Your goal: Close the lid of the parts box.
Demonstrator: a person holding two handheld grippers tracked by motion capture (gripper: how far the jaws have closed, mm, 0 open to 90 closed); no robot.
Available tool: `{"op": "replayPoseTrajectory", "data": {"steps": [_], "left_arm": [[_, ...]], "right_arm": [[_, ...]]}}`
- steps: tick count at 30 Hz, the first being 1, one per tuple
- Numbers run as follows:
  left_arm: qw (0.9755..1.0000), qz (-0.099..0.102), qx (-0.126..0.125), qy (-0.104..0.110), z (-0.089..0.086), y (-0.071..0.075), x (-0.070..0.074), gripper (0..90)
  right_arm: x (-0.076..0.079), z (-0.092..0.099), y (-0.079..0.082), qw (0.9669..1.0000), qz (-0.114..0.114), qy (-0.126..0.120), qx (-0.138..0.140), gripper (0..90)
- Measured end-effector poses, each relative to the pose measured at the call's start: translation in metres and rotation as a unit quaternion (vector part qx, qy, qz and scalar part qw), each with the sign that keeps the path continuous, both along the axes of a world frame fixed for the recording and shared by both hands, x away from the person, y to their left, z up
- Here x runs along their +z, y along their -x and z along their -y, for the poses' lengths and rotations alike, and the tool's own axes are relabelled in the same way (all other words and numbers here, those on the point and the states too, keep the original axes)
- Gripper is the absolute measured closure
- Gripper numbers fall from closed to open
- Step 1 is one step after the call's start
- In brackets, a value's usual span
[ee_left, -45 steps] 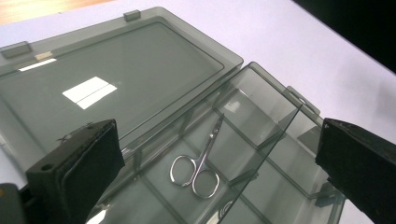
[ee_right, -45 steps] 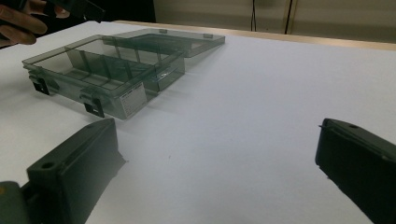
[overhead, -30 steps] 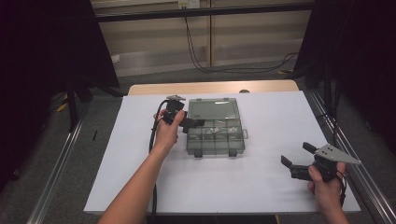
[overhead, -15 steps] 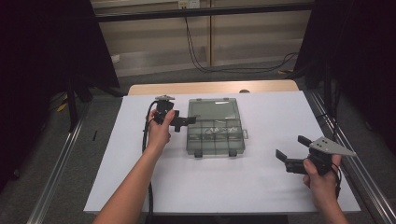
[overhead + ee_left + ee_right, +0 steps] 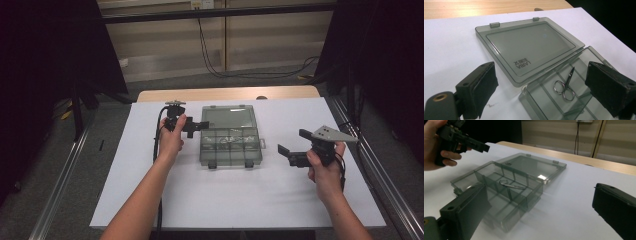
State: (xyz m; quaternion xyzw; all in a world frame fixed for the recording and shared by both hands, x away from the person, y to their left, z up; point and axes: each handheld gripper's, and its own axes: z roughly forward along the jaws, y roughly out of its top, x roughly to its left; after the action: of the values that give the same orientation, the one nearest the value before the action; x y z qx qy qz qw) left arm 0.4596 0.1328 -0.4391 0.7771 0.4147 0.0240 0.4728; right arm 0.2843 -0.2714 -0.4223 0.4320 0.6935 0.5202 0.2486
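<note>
So the box sits about mid-table on the white sheet, smoky clear plastic, wide open with the lid folded flat back on the far side. The tray half is split by dividers into small compartments, and a pair of little scissors lies in one of the middle ones, blades pointing toward the hinge. I can't tell what else is in the other compartments; the ones I can make out look bare. The lid has some printed lettering on it, seen upside down in the left gripper view.

The left gripper is held just beside the box's left edge, near the hinge corner. Its jaws have just been closing a bit but are spread wide, with nothing pinched; the lid corner and the scissors only show between them farther off. The right gripper is off to the right of the box, clear of it, jaws spread too and gripping nothing.

Beyond the sheet there's a strip of wooden tabletop, and cables hang down the back wall. Nothing blocks the box from either side.
</note>
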Motion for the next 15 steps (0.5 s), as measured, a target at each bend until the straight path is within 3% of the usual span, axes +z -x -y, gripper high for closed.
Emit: {"op": "replayPoseTrajectory", "data": {"steps": [7,15], "left_arm": [[0.9999,-0.009,0.001,0.006,0.003,-0.004,-0.004,6.7],[0.9999,-0.005,-0.003,0.009,0.003,-0.004,-0.002,3.2]], "right_arm": [[0.009,-0.009,-0.026,0.9999,-0.002,-0.013,0.004,0.0],[0.01,-0.014,-0.052,0.9997,-0.016,-0.018,0.006,0.0]]}}
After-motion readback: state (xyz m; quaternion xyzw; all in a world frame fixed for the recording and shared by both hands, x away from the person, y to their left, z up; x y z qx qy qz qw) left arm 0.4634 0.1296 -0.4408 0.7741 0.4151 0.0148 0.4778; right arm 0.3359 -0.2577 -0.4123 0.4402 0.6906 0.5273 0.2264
